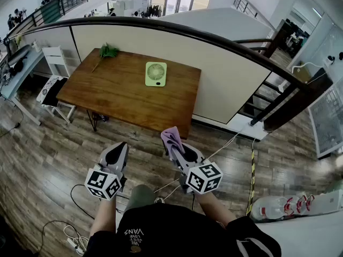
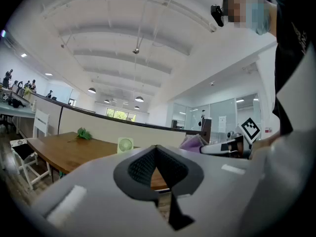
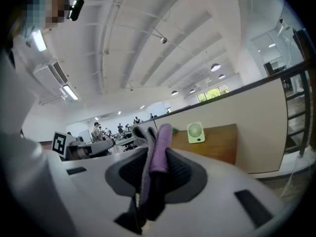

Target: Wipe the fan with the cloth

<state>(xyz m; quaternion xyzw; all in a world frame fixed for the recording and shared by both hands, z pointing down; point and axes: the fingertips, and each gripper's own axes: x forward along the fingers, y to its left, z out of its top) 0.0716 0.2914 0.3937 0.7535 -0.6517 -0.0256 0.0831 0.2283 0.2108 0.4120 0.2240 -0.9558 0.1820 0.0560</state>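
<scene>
Head view: wooden table (image 1: 123, 98) in the upper centre of the frame. The green fan (image 1: 156, 74) stands on the table's far side, and a leafy sprig (image 1: 109, 51) lies at its upper left corner. Both grippers sit low in the frame, short of the table and well apart from the fan. The right gripper (image 1: 174, 143) carries a purple cloth (image 1: 170, 135).

Left gripper view: the left gripper (image 2: 157, 149) has its jaws fully together with nothing between them. The fan is small, at centre left.

Right gripper view: jaws clamped on the folded cloth, which sticks up past the tips. The fan is just right of the cloth, on the table.
</scene>
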